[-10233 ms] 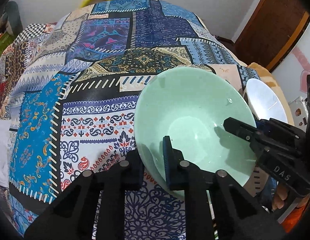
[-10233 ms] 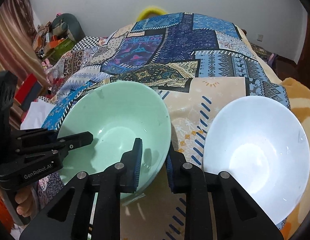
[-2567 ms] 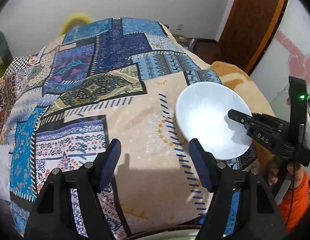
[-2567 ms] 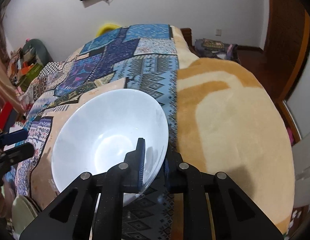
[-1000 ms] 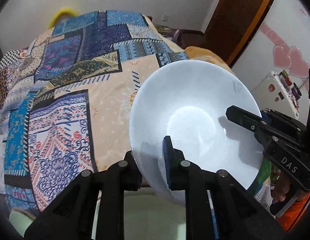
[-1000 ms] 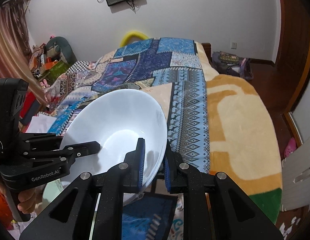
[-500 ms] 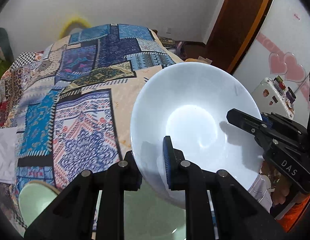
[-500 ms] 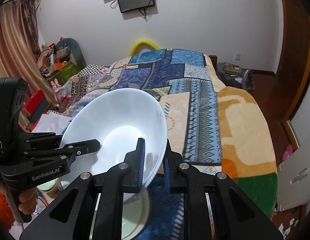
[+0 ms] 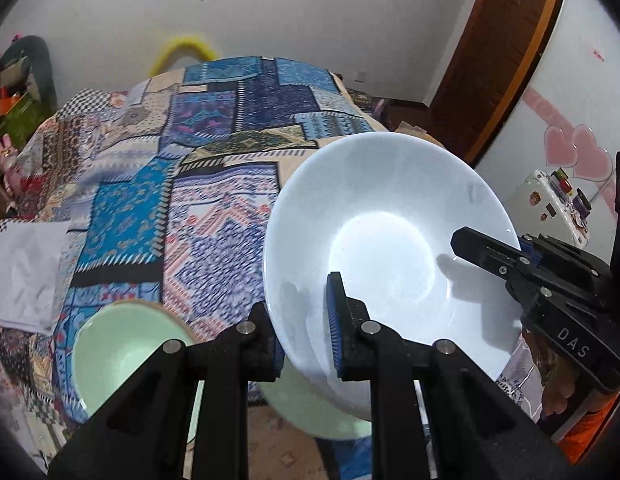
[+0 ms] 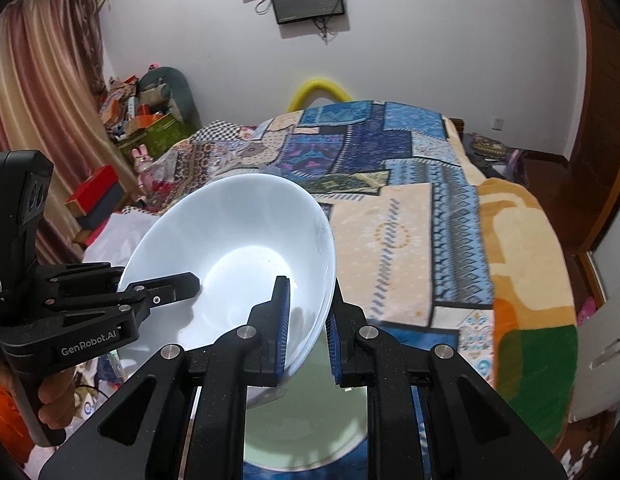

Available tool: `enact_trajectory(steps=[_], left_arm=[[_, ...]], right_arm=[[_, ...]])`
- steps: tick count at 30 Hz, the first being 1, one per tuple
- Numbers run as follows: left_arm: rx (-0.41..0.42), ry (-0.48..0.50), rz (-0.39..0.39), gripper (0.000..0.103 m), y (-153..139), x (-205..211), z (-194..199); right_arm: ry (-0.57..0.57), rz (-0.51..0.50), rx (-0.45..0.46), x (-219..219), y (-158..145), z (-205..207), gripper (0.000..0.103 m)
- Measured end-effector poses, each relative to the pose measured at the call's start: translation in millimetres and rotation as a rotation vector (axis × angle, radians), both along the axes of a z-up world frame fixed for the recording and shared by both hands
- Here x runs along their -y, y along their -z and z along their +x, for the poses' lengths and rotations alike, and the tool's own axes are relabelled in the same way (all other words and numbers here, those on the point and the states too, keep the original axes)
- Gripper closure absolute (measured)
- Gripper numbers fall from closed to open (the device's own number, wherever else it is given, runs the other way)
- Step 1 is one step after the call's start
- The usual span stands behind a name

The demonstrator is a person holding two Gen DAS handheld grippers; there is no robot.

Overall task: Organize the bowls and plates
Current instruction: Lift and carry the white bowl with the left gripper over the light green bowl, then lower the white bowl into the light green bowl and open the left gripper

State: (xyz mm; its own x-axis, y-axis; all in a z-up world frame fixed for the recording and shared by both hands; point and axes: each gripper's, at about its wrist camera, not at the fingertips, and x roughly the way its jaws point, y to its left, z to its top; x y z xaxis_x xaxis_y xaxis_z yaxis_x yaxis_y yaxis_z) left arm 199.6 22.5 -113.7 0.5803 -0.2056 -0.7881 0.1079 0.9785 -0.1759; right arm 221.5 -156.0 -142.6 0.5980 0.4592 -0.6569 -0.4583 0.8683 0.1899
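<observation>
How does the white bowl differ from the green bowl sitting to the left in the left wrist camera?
The white bowl is white; the green bowl is pale mint. The white bowl is pinched at its rim by the left gripper and the right gripper; the green bowl sits free, untouched. The white bowl looks tilted, the green bowl roughly upright. Both are empty, round and glossy.

Left gripper [image 9: 306,332] and right gripper [image 10: 308,330] both angle downward, jaws clamped nearly shut; the holding hands are mostly hidden.
</observation>
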Motion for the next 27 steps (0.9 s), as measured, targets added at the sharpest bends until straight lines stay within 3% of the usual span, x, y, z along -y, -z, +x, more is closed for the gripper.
enact_trajectory(steps=[17, 27], left_arm=[[0.002, -0.145, -0.016, 0.086, 8.7, -92.9, -59.8], [-0.025, -0.23, -0.025, 0.086, 25.8, -139.5, -75.4]], right_arm=[[-0.135, 0.018, -0.043, -82.4, 18.4, -33.2, 0.088], [-0.213, 0.02, -0.081, -126.0, 33.2, -38.1, 0.088]])
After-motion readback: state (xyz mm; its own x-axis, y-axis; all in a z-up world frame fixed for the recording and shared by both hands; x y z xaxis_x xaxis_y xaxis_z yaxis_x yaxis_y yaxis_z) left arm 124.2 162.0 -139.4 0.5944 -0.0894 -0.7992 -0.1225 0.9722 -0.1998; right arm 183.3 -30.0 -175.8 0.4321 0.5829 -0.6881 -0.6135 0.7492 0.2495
